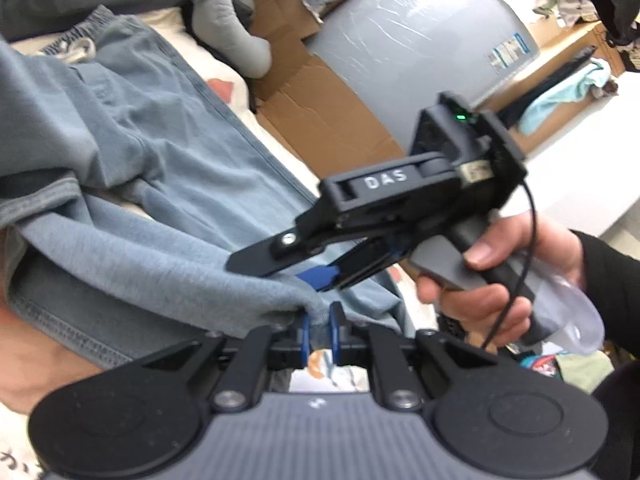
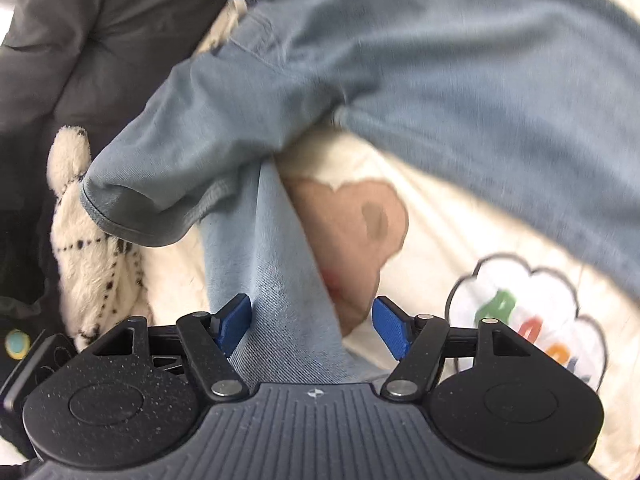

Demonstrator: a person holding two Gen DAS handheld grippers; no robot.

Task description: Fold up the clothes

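**While one corner stays pinched: blue trousers mid-fold on the bed**

Seen from the left wrist: left gripper (image 1: 319, 334) with jaws nearly closed, clamped on a gathered edge of the blue trousers (image 1: 160, 152). Trousers spread away from it across the cream bedsheet (image 1: 176, 36), waistband with drawstring at the far end, one part lifted and draped near the camera. Right gripper (image 1: 288, 268) crossing in front, held in a hand (image 1: 500, 276), jaws apart over the cloth. Beyond the bed: flattened cardboard (image 1: 320, 100), a grey plush toy (image 1: 228, 16).

Seen from the right wrist: jaws wide, blue pads well apart, a strip of the trousers (image 2: 280, 300) running up between them, brushing the left pad at most, not pressed from both sides, so nothing held. Leg hem (image 2: 132, 200) curled over just above. Sheet below with a bear print (image 2: 352, 220); fluffy white toy (image 2: 88, 240) at the left.

Judged step: taking a second hold for a fold. Next move calls for closing squarely on that strip, catching all layers, then carrying it across in step with the left hold, without dragging the sheet.
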